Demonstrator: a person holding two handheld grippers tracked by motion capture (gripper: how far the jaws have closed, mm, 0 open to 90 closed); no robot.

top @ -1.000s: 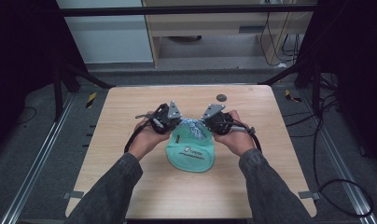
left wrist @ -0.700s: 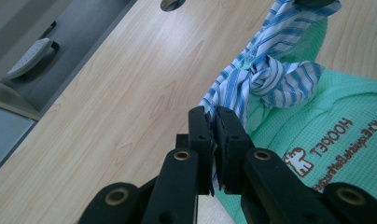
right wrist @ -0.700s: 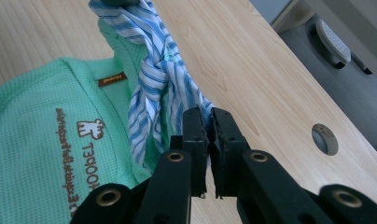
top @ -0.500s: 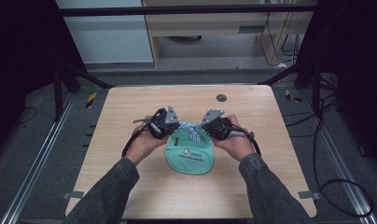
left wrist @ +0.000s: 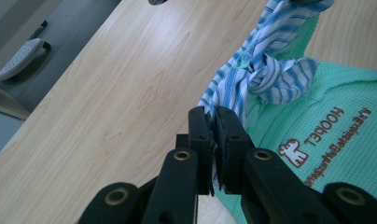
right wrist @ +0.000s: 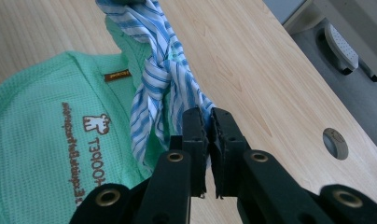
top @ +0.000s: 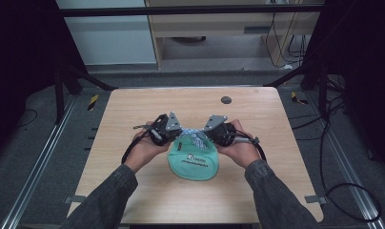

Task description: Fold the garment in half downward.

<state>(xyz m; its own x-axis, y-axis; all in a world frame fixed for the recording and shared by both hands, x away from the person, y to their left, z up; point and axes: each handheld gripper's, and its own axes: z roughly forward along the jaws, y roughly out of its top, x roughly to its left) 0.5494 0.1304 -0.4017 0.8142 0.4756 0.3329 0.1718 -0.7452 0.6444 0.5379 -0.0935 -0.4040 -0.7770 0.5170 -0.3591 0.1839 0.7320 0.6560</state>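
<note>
Striped blue-white ties [left wrist: 266, 79] knotted above green bag [top: 193, 164] at mid tabletop [top: 133, 119]. Left gripper [left wrist: 213, 122] clenched on one tail, right gripper [right wrist: 206, 122] on the other. Tails run outward from knot toward each gripper; tightening likely means pulling apart.

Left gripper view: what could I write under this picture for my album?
The left tool pinches one end of a knotted striped strap on a green bag lying on a wooden table.

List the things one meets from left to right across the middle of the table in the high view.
Left gripper → blue-and-white striped cloth strip, knotted above the mint green waffle-fabric bag → right gripper. The small round dark table hole lies farther back.
</note>
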